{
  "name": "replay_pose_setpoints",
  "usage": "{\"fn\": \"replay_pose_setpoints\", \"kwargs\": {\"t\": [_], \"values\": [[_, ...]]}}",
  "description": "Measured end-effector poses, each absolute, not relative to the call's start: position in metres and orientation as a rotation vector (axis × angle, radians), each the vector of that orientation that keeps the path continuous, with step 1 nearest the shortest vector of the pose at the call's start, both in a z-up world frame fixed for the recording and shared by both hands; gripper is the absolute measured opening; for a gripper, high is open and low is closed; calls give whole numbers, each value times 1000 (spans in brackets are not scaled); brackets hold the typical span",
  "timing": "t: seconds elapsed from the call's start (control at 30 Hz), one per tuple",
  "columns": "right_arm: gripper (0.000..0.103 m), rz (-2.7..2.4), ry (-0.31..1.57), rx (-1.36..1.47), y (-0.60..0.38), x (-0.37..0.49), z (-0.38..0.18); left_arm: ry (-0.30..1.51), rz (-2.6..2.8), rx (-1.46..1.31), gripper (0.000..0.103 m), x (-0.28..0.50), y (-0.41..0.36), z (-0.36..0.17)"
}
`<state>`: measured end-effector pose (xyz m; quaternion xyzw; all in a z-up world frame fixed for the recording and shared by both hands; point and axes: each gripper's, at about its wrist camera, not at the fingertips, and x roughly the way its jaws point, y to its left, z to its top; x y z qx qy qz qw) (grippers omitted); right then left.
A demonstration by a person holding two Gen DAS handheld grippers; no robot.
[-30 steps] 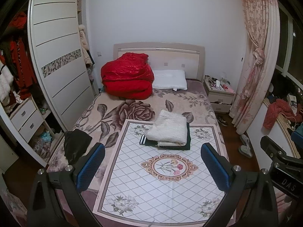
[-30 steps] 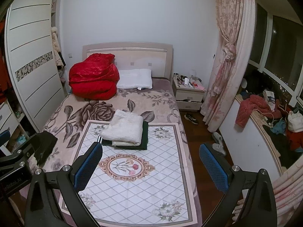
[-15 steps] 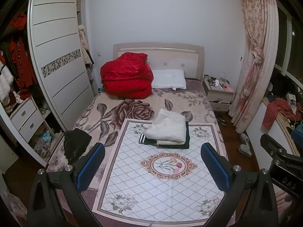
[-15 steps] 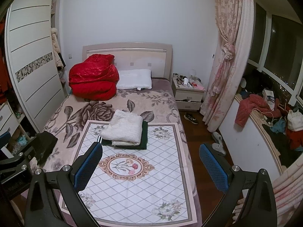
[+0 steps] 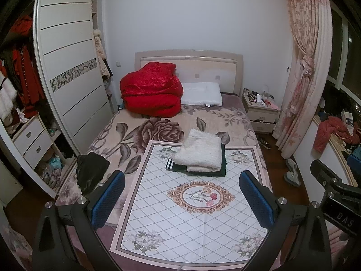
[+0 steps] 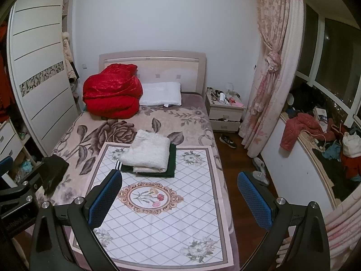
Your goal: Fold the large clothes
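Observation:
A folded cream garment [image 5: 199, 150] [image 6: 146, 151] lies on top of a folded dark green garment [image 5: 220, 169] [image 6: 172, 166], both stacked at the far end of a white patterned mat [image 5: 191, 214] [image 6: 158, 214] on the bed. A crumpled black garment [image 5: 90, 169] [image 6: 54, 171] lies on the bed's left edge. My left gripper [image 5: 182, 199] is held high above the mat's near part, open and empty. My right gripper [image 6: 179, 199] hovers open and empty over the mat's right side. Each gripper's body shows at the edge of the other's view.
A red quilt [image 5: 151, 92] and a white pillow [image 5: 200, 93] sit at the headboard. A wardrobe [image 5: 67, 72] stands left, a nightstand [image 5: 261, 110] and curtain [image 5: 304, 67] right. Clothes pile on the window ledge [image 6: 315, 135]. Shoes and slippers [image 6: 259, 169] lie on the floor.
Both views have shifted only slightly; the grippers stay open and high above the bed. The garments have not moved.

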<state>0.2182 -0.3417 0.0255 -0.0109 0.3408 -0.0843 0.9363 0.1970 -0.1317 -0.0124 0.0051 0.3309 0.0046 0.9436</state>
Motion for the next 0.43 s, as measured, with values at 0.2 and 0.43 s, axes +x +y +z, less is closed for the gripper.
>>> {"fn": "replay_pose_setpoints", "kwargs": {"t": [0.2,0.43], "values": [[103,-168,696,-23,-340,215,23,668,15,13,103,193,-127,-12],[103,-169,696,-27,-340,213,23,665,15,7,103,191,-127,-13]]}}
